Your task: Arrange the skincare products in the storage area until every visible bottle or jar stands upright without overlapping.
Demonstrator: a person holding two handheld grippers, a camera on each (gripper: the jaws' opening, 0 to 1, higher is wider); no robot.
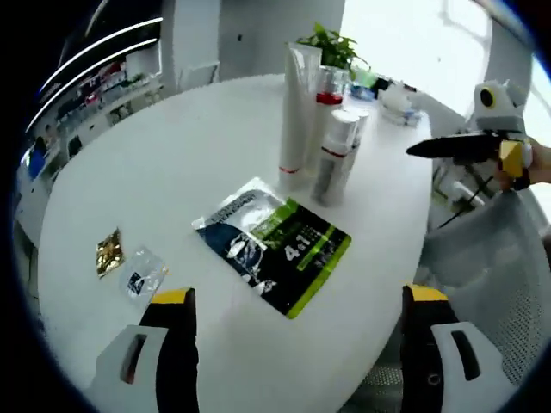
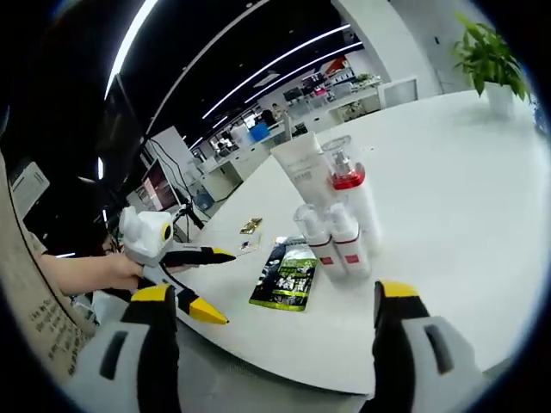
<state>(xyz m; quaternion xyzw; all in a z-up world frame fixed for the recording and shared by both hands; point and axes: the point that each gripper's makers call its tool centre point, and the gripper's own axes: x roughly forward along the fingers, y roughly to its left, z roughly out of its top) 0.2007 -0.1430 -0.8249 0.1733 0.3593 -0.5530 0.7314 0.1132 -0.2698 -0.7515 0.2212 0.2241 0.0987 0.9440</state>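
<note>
On the glossy white round table (image 1: pixel 172 163) a tall white tube (image 1: pixel 297 107) and three slim bottles — one red-collared (image 1: pixel 325 95), two silvery (image 1: pixel 338 159) — stand upright, clustered and touching. A flat green-and-black sachet (image 1: pixel 275 243) lies beside them, long axis diagonal. Left gripper (image 1: pixel 297 310) and right gripper (image 2: pixel 275 301) are both spread wide, holding nothing.

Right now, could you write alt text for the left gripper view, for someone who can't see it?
A cluster of upright skincare bottles and a tall white tube stands on a round white table, with a dark and green flat pouch lying in front. Two small sachets lie to the left; the left gripper hangs open, and the right gripper reaches in.
</note>
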